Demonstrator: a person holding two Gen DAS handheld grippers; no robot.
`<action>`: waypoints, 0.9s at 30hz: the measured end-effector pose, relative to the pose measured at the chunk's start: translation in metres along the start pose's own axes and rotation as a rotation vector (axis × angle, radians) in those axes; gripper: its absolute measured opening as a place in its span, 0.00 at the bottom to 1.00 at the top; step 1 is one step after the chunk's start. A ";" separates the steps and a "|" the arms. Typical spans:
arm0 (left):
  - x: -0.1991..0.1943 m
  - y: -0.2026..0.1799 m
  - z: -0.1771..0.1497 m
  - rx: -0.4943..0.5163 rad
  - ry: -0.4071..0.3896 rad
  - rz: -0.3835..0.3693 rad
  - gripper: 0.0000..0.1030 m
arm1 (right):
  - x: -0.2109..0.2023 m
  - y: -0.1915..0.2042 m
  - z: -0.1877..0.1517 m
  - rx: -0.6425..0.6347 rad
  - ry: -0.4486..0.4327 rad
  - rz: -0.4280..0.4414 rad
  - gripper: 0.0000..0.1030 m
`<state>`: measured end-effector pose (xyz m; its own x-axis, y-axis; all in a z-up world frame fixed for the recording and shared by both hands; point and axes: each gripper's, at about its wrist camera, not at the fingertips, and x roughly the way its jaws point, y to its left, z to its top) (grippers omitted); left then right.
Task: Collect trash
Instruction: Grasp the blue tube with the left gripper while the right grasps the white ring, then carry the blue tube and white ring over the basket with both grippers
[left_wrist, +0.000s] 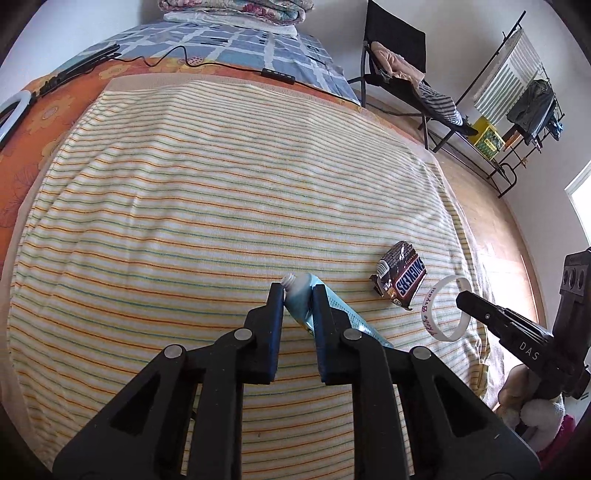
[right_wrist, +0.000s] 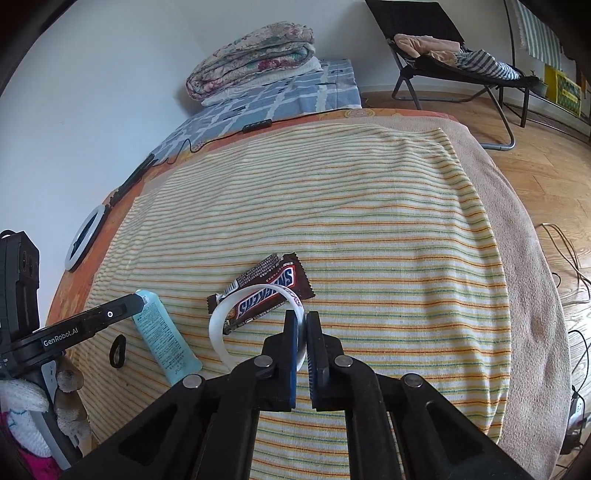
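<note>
- The left gripper (left_wrist: 298, 291) has its fingers (left_wrist: 275, 306) drawn narrow and pressed on the neck end of a light blue tube (left_wrist: 300, 295), just behind its white threaded nozzle, which has no cap on it.
- The tube lies on the striped blanket (left_wrist: 221, 184) of the bed, its body running back and to the right under the right-hand finger; in the right wrist view the tube (right_wrist: 166, 339) lies near the left edge of the blanket, with the left gripper's tip (right_wrist: 138, 301) at its far end.
- The right gripper (right_wrist: 301, 321) has its fingers (right_wrist: 291, 332) almost together, pinching the near right part of a white wristband (right_wrist: 218, 325); the band passes between the blue pads.
- Whether the wristband is raised off the blanket cannot be told; in the right wrist view its far rim overlaps the candy bar.
- A brown candy bar wrapper (right_wrist: 266, 291) lies on the blanket just beyond the wristband, and no finger touches it; in the left wrist view the wrapper (left_wrist: 400, 277) sits to the right of the tube, and the wristband (left_wrist: 445, 308) is just to the right of it.
- A small black loop (right_wrist: 118, 350) rests at the near left edge of the bed, left of the tube.
- Far off on the bed are a folded quilt (right_wrist: 251, 55) and a black cable (left_wrist: 207, 62).
</note>
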<state>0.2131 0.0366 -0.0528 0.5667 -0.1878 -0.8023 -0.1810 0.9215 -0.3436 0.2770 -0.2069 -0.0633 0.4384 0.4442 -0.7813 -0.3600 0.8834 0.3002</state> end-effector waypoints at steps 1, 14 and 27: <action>-0.002 0.000 0.000 0.001 -0.004 0.000 0.13 | -0.001 0.001 -0.001 -0.001 0.001 0.004 0.02; -0.047 -0.001 -0.010 0.034 -0.058 -0.021 0.13 | -0.031 0.032 -0.014 -0.083 -0.036 -0.003 0.02; -0.106 -0.007 -0.052 0.123 -0.108 -0.020 0.13 | -0.073 0.068 -0.054 -0.108 -0.066 0.038 0.02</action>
<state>0.1125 0.0329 0.0096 0.6537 -0.1744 -0.7364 -0.0734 0.9539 -0.2911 0.1763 -0.1877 -0.0155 0.4750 0.4895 -0.7313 -0.4628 0.8458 0.2655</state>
